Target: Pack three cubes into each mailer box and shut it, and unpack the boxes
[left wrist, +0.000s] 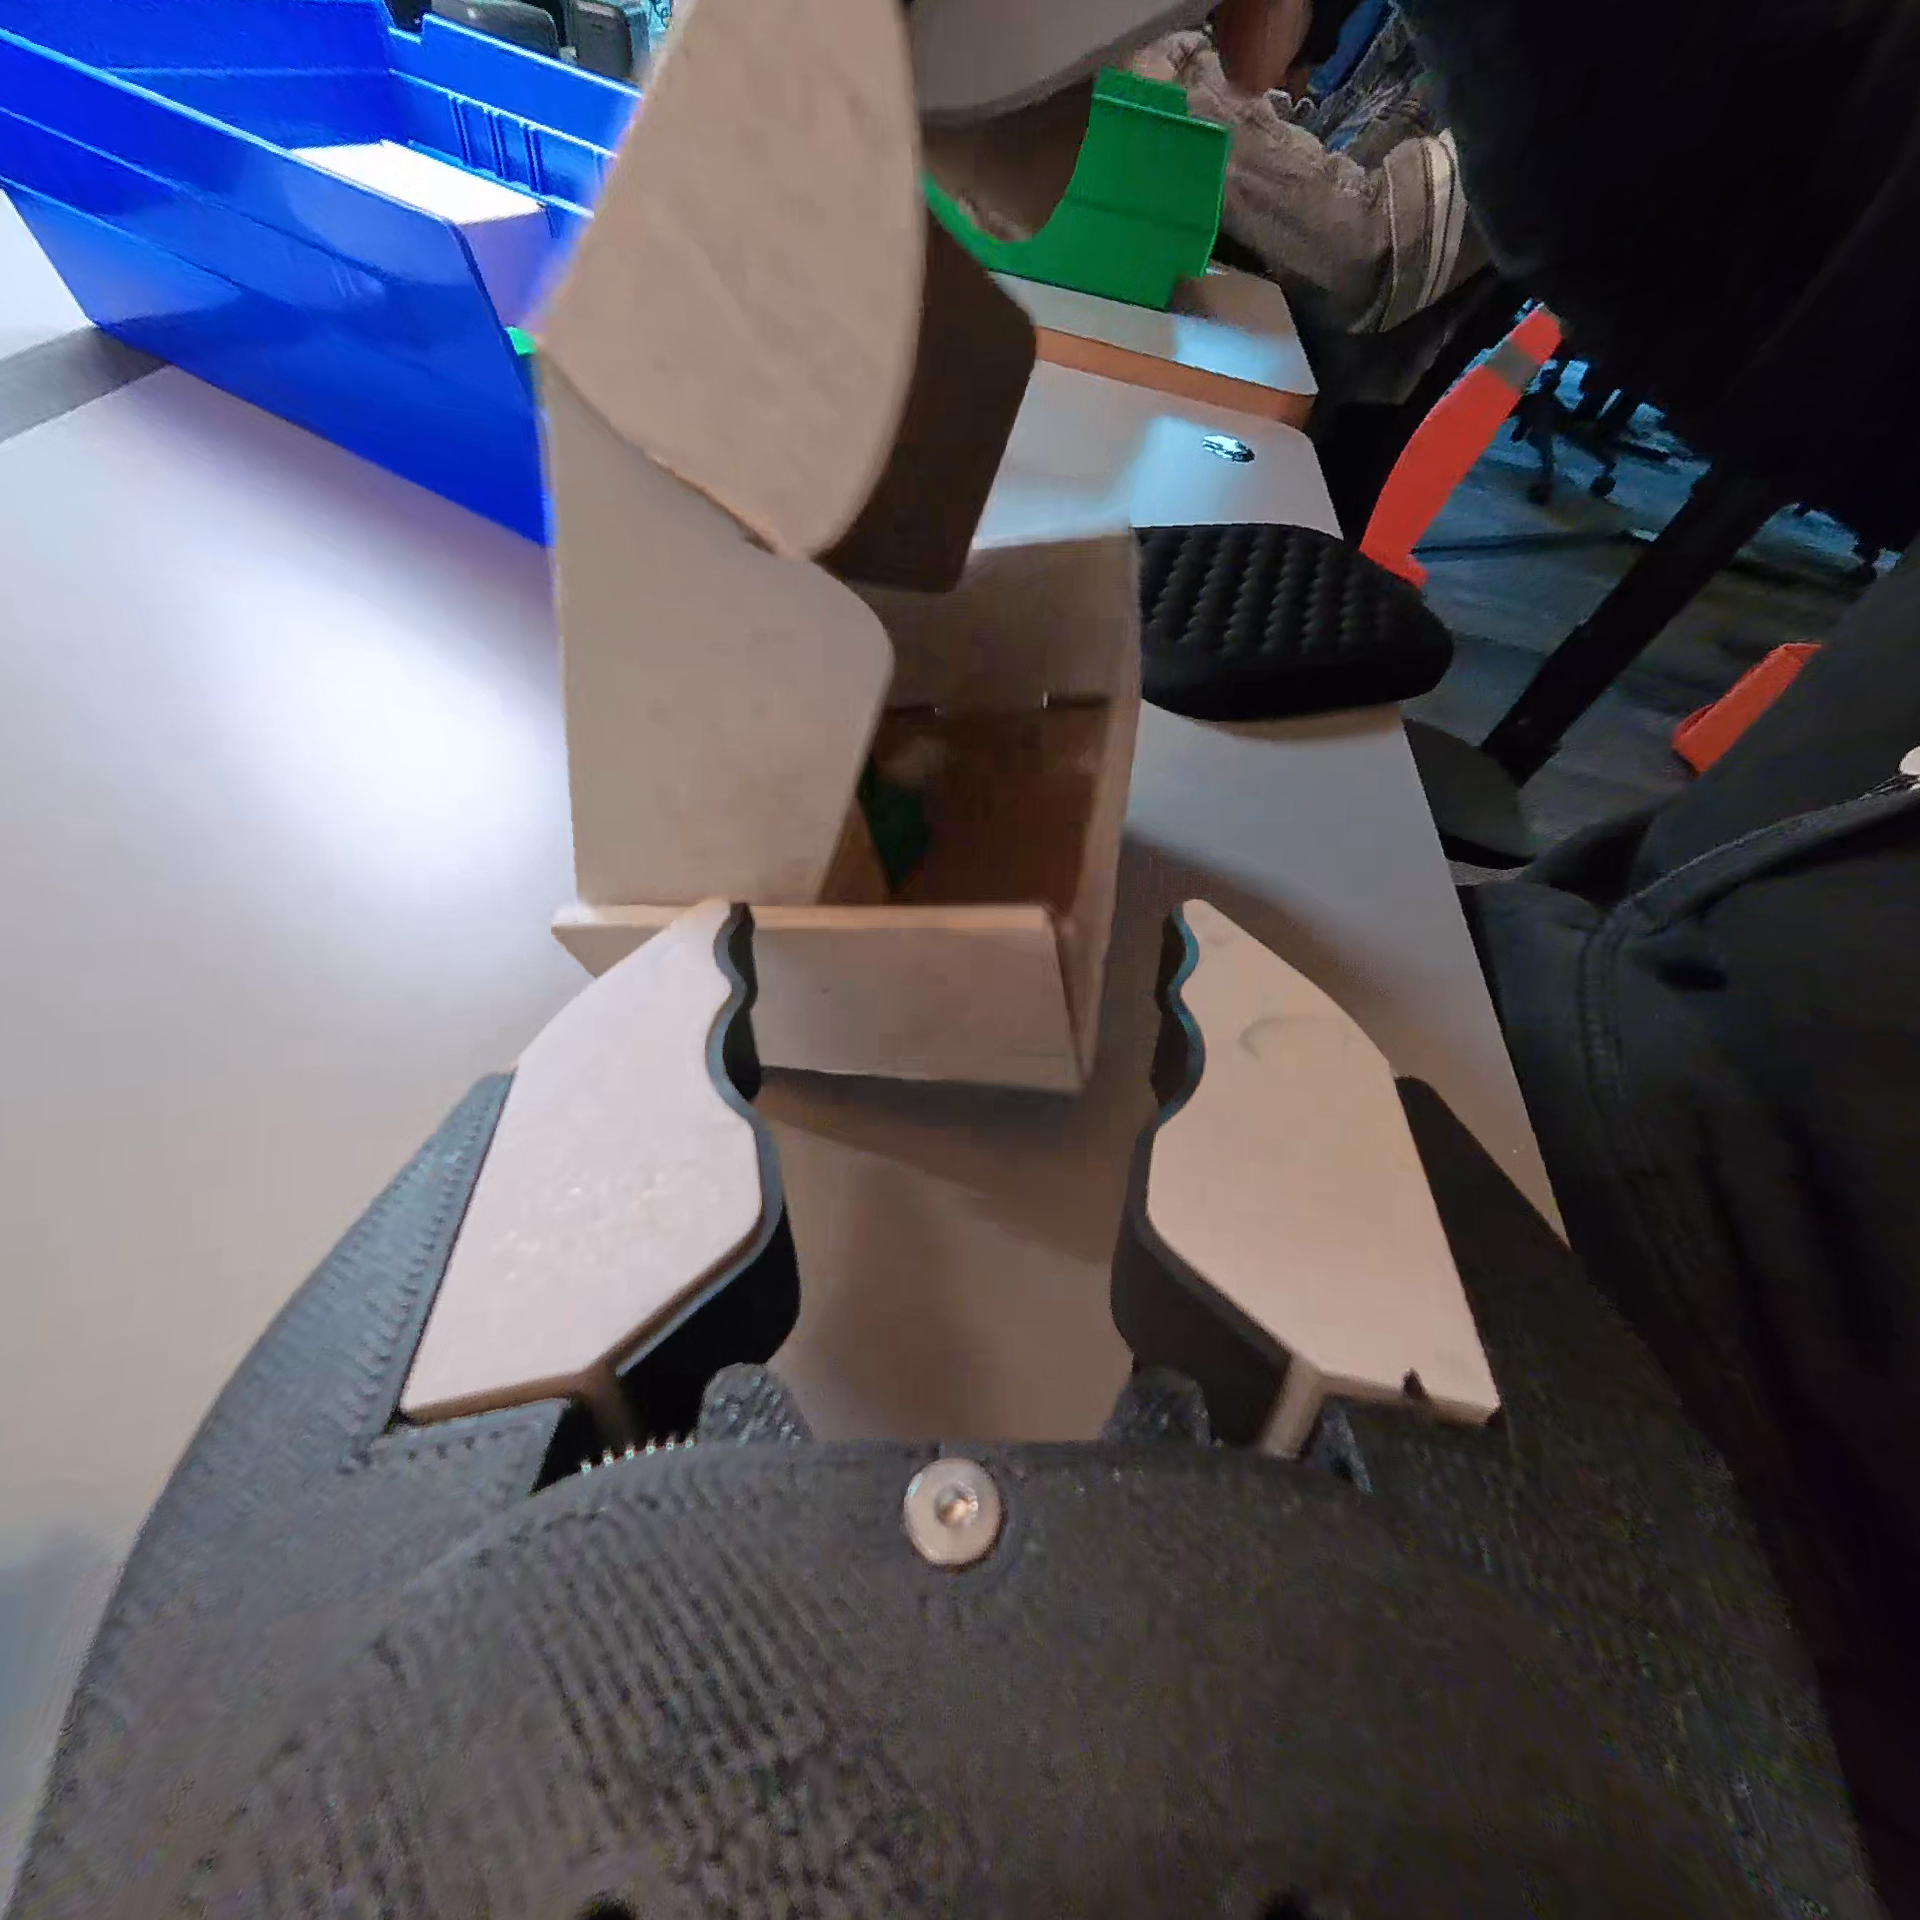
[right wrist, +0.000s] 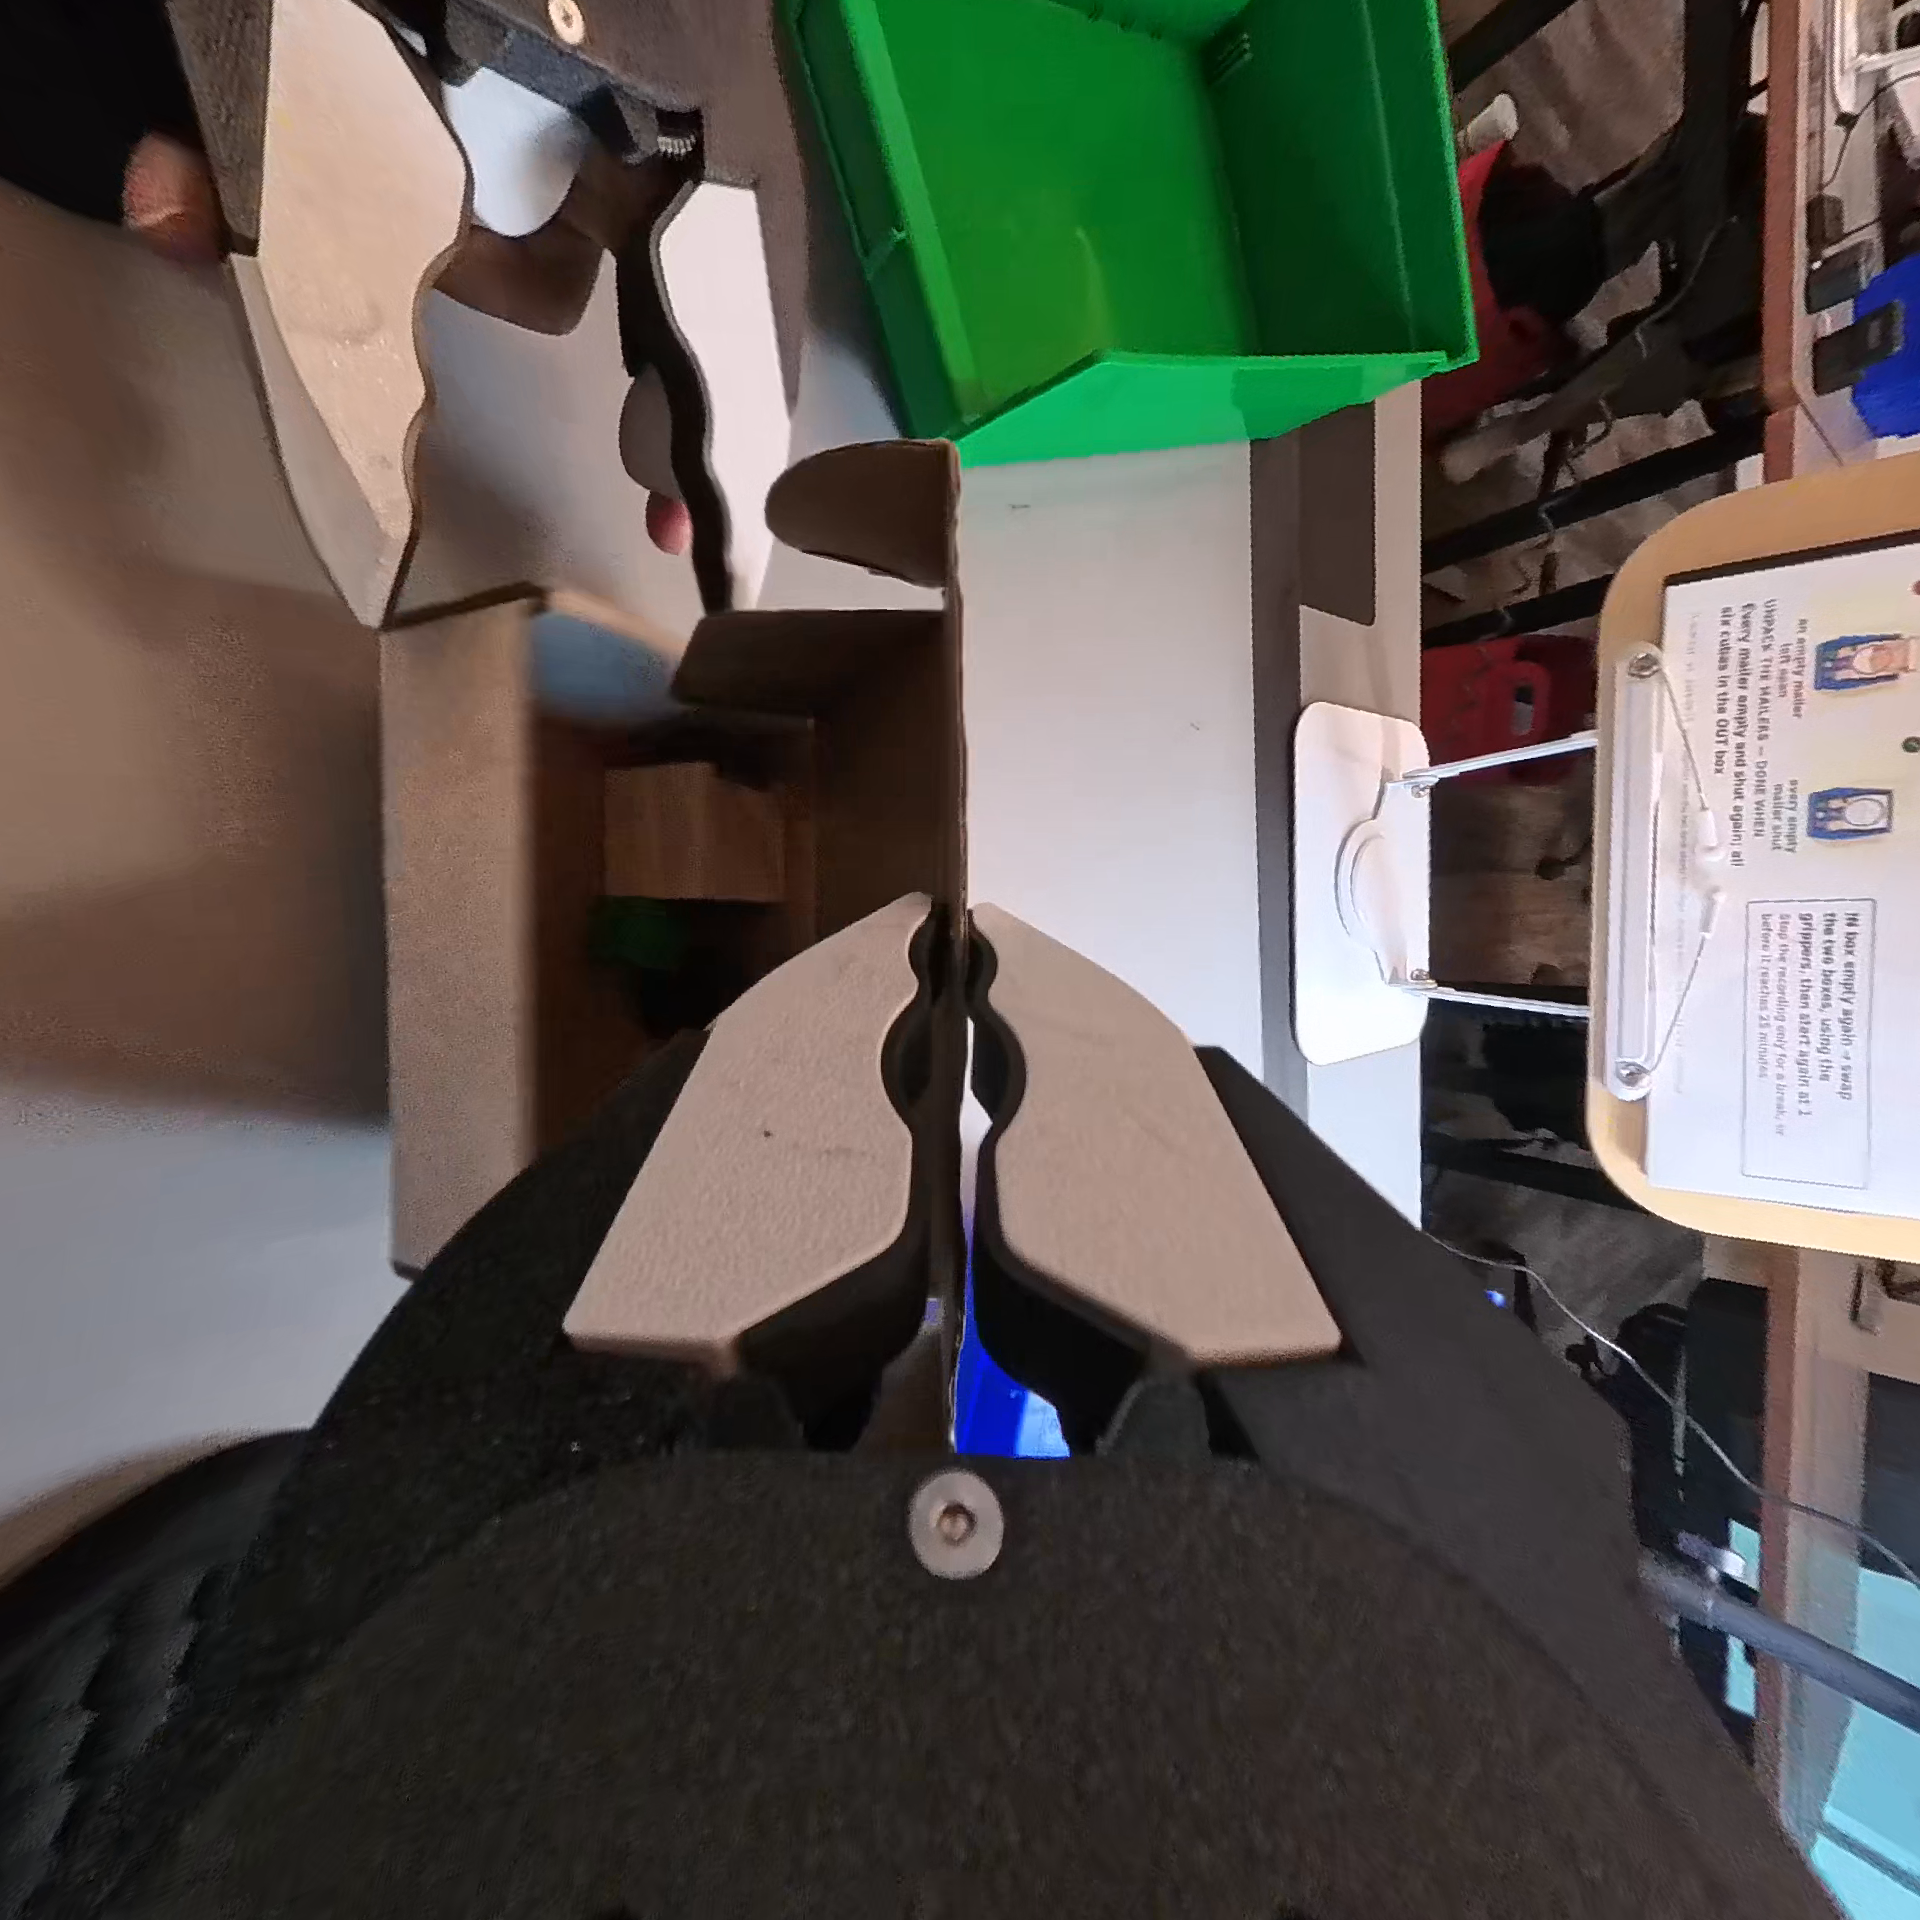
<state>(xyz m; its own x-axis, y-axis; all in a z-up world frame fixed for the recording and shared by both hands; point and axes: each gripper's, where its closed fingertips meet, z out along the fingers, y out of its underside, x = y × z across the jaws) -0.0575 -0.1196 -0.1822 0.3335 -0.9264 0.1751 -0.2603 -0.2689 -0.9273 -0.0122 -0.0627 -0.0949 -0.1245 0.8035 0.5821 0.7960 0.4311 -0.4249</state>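
Note:
A brown cardboard mailer box (left wrist: pixel 914 987) stands open on the grey table, its lid (left wrist: pixel 748 260) raised. Inside show a green cube (left wrist: pixel 894 821) and, in the right wrist view, a wooden cube (right wrist: pixel 696 831) above a green cube (right wrist: pixel 634 935). My left gripper (left wrist: pixel 956 997) is open, with its jaws on either side of the box's near wall. It also shows in the right wrist view (right wrist: pixel 551 608) at the box's (right wrist: pixel 457 883) rim. My right gripper (right wrist: pixel 954 935) is shut on the edge of the lid (right wrist: pixel 951 727) and holds it up.
A blue bin (left wrist: pixel 312 270) stands at the left behind the box. A green bin (right wrist: pixel 1122 208) sits beyond the box, and shows in the left wrist view (left wrist: pixel 1132 197). A clipboard with a printed sheet (right wrist: pixel 1766 883) on a white stand (right wrist: pixel 1361 883) is off the table edge. A black chair seat (left wrist: pixel 1278 623) is nearby. The gap from one gripper's tips to the other's is roughly 12 centimeters.

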